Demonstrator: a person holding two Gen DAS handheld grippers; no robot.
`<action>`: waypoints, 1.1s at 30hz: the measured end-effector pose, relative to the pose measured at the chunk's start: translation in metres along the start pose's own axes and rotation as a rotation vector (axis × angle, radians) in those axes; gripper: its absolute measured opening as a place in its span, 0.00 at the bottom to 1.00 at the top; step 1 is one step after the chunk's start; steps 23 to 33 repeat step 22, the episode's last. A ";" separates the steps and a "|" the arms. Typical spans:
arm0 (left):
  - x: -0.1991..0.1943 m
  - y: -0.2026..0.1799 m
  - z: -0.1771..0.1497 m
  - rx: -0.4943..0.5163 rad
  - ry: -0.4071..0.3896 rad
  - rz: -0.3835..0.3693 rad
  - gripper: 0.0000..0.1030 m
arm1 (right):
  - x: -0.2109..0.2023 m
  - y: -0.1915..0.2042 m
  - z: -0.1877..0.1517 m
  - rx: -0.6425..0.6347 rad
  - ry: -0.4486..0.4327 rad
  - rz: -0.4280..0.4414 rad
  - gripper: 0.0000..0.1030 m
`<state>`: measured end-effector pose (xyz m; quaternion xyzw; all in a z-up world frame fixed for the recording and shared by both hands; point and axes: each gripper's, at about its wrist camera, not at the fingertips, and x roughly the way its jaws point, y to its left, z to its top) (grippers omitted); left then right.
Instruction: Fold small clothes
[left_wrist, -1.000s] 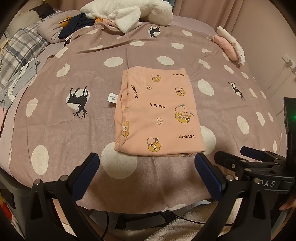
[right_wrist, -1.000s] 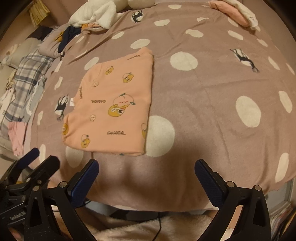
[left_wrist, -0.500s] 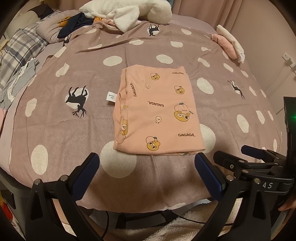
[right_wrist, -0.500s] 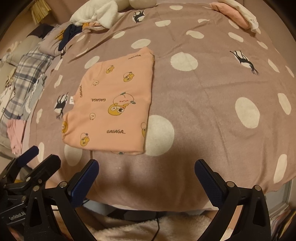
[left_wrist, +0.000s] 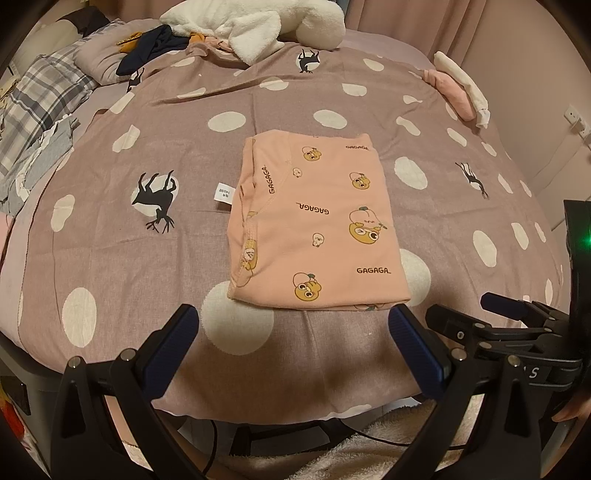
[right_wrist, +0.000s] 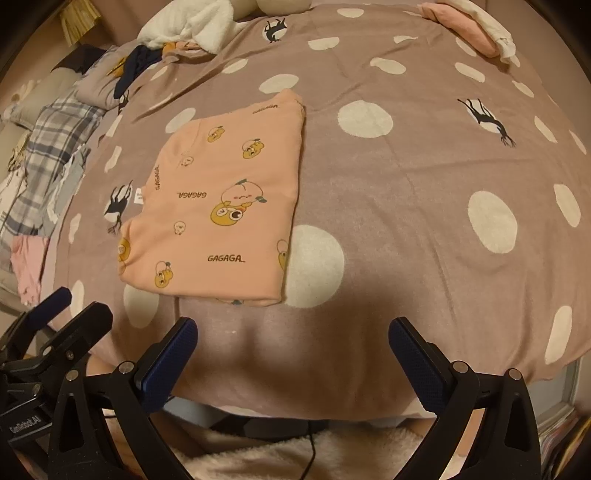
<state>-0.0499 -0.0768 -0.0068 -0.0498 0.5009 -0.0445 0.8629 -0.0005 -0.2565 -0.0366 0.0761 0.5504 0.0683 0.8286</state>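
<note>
White tag (left_wrist: 223, 194) beside folded pink garment (left_wrist: 317, 229): print too small to read. Plaid clothes (left_wrist: 40, 96) cut off at left edge.

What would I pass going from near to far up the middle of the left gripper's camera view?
Left gripper, open over the bed edge → spotted bedcover → folded peach garment lying flat → more bedcover → fluffy white blanket heaped at the far end.
</note>
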 end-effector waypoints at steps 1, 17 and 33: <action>0.000 0.000 0.000 0.001 0.000 0.001 1.00 | 0.000 0.001 0.000 0.000 0.000 0.000 0.99; 0.007 0.002 -0.003 -0.001 0.023 0.016 1.00 | 0.005 0.003 -0.001 -0.009 0.013 -0.011 0.99; 0.006 0.003 -0.003 -0.001 -0.002 0.050 1.00 | 0.008 0.004 -0.002 -0.011 0.019 -0.010 0.99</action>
